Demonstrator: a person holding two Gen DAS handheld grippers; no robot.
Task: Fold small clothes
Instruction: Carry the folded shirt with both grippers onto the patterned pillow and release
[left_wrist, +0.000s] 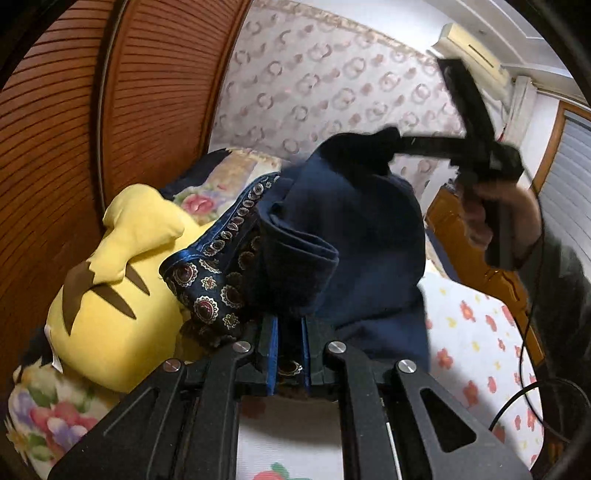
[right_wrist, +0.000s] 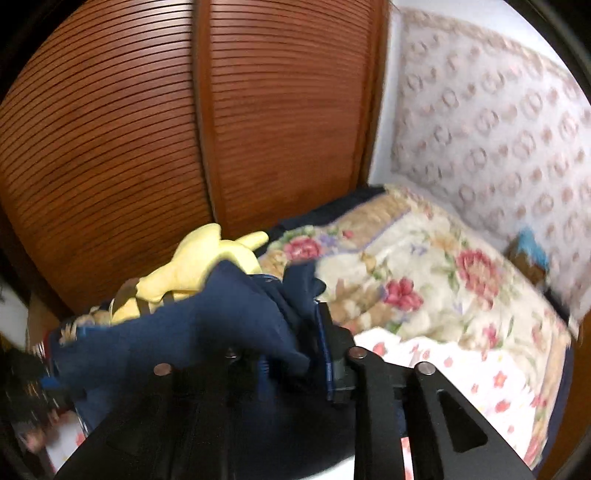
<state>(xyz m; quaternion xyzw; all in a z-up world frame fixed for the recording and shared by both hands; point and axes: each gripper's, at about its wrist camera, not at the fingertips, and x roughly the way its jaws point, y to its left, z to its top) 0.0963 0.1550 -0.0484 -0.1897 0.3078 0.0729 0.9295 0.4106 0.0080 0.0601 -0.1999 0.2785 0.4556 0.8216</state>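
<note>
A navy garment (left_wrist: 351, 221) with a patterned satin trim (left_wrist: 207, 291) hangs stretched between my two grippers above the bed. In the left wrist view my left gripper (left_wrist: 289, 332) sits at the bottom, its blue pads close together and clamped on the trimmed edge. My right gripper (left_wrist: 391, 142) is up at the right in a person's hand (left_wrist: 491, 214), its tips buried in the raised far end of the cloth. In the right wrist view the navy garment (right_wrist: 221, 325) fills my right gripper (right_wrist: 291, 332) and drapes over its left finger, hiding it. The right pad (right_wrist: 325, 350) shows.
A yellow plush toy (left_wrist: 122, 266) lies at the left, close under the cloth. Behind it stand slatted wooden wardrobe doors (left_wrist: 74, 129). A floral blanket (right_wrist: 406, 266) is heaped by the wall. A flower-print sheet (left_wrist: 476, 339), a wooden bed frame (left_wrist: 469, 236) and a black cable (left_wrist: 524, 332) are at the right.
</note>
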